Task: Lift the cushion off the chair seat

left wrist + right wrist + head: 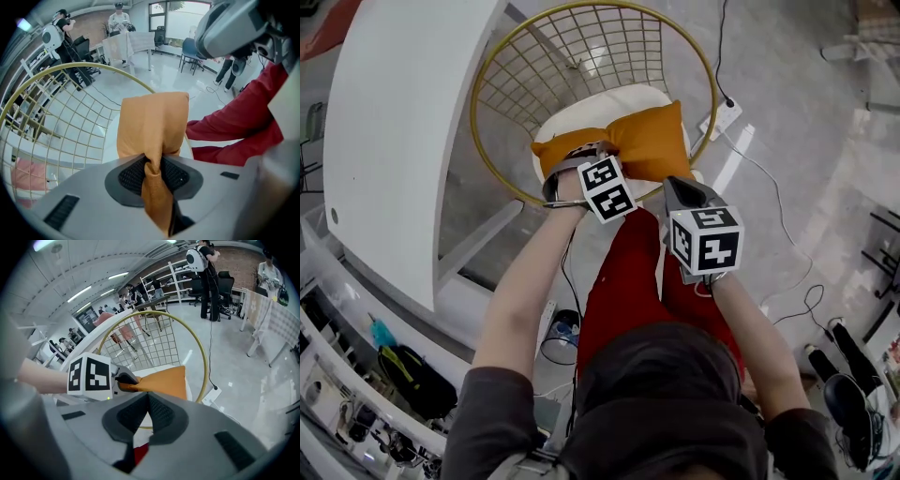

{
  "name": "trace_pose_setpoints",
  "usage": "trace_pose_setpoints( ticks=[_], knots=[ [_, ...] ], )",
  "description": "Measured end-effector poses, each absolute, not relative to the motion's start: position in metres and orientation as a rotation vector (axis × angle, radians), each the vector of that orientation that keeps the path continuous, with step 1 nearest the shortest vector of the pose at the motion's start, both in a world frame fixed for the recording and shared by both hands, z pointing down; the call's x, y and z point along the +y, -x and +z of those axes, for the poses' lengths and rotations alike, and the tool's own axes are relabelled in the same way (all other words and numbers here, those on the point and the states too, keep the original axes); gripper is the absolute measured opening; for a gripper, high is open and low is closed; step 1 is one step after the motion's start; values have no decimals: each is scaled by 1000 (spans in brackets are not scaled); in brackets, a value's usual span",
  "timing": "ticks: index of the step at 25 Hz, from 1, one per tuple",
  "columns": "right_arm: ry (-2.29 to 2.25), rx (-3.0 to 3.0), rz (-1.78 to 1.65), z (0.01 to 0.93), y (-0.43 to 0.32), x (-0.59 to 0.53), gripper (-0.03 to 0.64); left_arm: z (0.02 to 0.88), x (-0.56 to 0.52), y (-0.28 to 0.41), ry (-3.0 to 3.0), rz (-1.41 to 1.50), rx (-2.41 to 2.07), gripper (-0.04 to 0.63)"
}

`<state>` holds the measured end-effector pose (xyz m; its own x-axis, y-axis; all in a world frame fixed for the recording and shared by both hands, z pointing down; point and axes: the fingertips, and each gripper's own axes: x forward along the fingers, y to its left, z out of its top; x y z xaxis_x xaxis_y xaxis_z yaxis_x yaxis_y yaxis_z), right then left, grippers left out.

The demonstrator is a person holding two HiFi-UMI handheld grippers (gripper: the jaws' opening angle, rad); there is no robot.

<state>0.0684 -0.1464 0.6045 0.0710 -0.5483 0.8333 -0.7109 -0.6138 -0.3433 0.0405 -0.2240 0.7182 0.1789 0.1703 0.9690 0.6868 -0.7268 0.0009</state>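
An orange cushion (652,141) lies across the white chair seat (581,112), inside the chair's round gold wire back (572,56). My left gripper (570,159) is shut on the cushion's left corner. In the left gripper view the fabric (152,124) is bunched between the dark pads (131,176) and runs away from the left gripper (152,171). My right gripper (680,185) hovers just in front of the cushion's right end, apart from it. In the right gripper view the right gripper (147,401) has its jaws together with nothing between them, and the cushion (161,380) shows beyond.
A white table (403,122) stands close on the chair's left. A power strip (722,117) and cables lie on the floor to the right. The person's red trousers (628,272) are right below the chair's front edge. Shelves with clutter sit at the lower left.
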Motion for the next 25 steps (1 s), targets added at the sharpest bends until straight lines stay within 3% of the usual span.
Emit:
trace_pose_setpoints(
  ticks=[11,25],
  knots=[
    [-2292,-1326,1445,563,-75,-140,18,646,-234,-47,2398,-1530,-587,103],
    [-2470,-1389,1184,474,-87,-160,18,497,-259,-58,2860,-1160,-277,103]
  ],
)
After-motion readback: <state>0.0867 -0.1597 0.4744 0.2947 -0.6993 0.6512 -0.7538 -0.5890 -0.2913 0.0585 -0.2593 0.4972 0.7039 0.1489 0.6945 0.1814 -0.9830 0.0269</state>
